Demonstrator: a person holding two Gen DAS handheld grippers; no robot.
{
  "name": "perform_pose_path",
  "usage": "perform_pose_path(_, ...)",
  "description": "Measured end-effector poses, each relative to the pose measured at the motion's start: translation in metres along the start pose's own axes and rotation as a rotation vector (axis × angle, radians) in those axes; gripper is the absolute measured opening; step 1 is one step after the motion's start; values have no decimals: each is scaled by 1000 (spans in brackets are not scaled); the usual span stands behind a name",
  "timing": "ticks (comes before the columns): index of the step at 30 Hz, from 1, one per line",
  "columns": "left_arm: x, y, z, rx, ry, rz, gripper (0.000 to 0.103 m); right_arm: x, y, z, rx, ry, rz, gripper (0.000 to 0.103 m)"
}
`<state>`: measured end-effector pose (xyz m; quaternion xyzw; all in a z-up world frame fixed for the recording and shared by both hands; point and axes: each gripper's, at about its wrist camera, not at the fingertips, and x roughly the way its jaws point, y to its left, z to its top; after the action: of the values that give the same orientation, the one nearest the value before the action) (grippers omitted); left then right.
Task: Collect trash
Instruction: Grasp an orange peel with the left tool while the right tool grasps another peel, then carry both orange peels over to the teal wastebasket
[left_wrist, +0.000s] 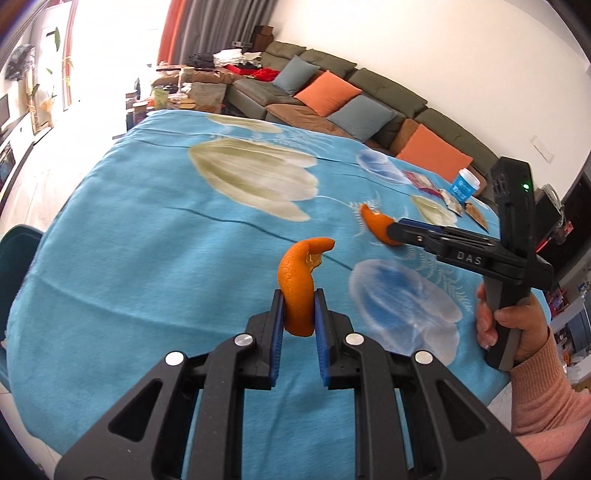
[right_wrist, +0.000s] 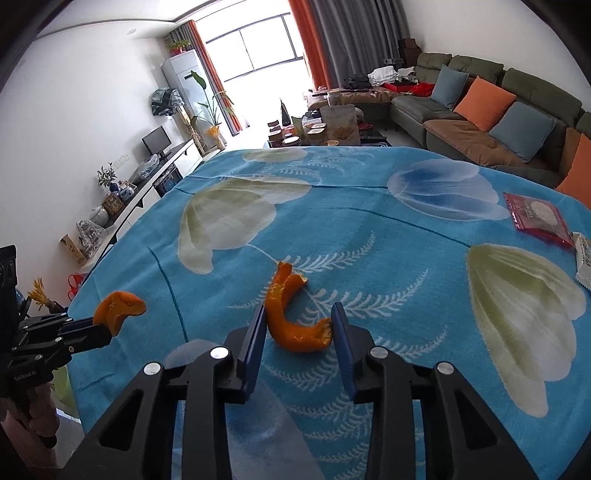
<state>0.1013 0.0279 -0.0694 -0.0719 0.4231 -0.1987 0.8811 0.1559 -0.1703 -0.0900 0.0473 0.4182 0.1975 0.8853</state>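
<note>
Your left gripper (left_wrist: 298, 314) is squeezing one curled orange peel (left_wrist: 301, 280) between its blue pads, and the peel sticks up off the blue flower blanket (left_wrist: 147, 240). So that piece of trash is already picked up.

Your right gripper (right_wrist: 298, 334) sits low over the blanket with its jaws wide apart. A second orange peel (right_wrist: 291, 317) lies on the blanket right between them. One end of the peel touches the right pad, or almost does, but the jaws are not squeezing it yet. This looks like the step you are on now: closing on the second peel.

More trash waits on the blanket. Past the second peel, toward the sofa (left_wrist: 332, 92), lies a red snack wrapper (right_wrist: 537, 218), and a white packet (right_wrist: 584, 262) sits just beside it at the blanket's edge. From the left camera you can also see a blue paper cup (left_wrist: 466, 184) and a few more small wrappers (left_wrist: 456, 203) in that same far corner.

No trash bin or bag shows for sure in either view, so you cannot tell where the peels will go. You look to be near the start: one piece held, one about to be grabbed, and several left.
</note>
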Motion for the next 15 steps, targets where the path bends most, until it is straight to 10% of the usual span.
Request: perform_pose_path(15,-26,26,-11,-34,-40,68,16,-9,32,-3,1,-33,97,19)
